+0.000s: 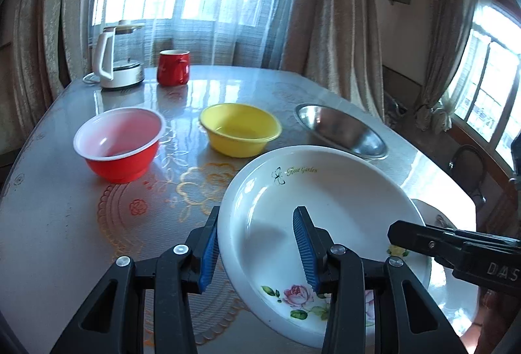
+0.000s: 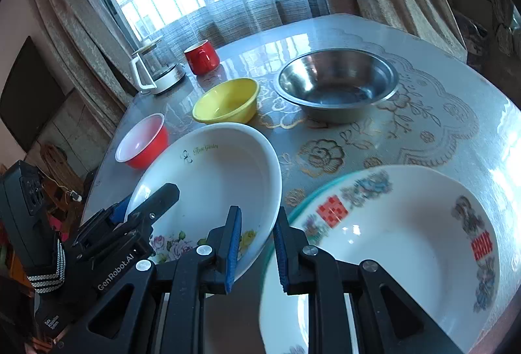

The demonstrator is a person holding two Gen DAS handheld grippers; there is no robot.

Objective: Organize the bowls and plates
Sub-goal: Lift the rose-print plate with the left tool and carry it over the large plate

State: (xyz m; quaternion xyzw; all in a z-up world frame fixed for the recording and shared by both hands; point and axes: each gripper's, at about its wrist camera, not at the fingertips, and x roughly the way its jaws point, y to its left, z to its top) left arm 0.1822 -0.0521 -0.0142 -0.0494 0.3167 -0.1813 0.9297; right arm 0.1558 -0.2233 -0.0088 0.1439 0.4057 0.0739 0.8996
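The left tongs (image 1: 257,250) straddle the near rim of the white rose plate (image 1: 325,191) — one blue pad outside the rim, one inside over the well — and the plate sits tilted, its near edge clear of the tabletop (image 1: 58,224); this reads as a pinch on the rim, though pad contact is not plainly visible. The right tongs (image 2: 257,253) stand nearly pressed together around the near rim of the second plate (image 2: 407,240), the one with red squares and blue flowers, which also looks raised and tilted.

Both plates appear mid-carry, probably toward stacking. Done well, that means keeping each plate close to level so it cannot slip from its single-edge grip, bringing one squarely over the other, and lowering before loosening.

Beyond stand the red bowl (image 1: 119,145), the yellow bowl (image 1: 239,129) and the steel bowl (image 2: 337,84), apart from one another — not yet nested.
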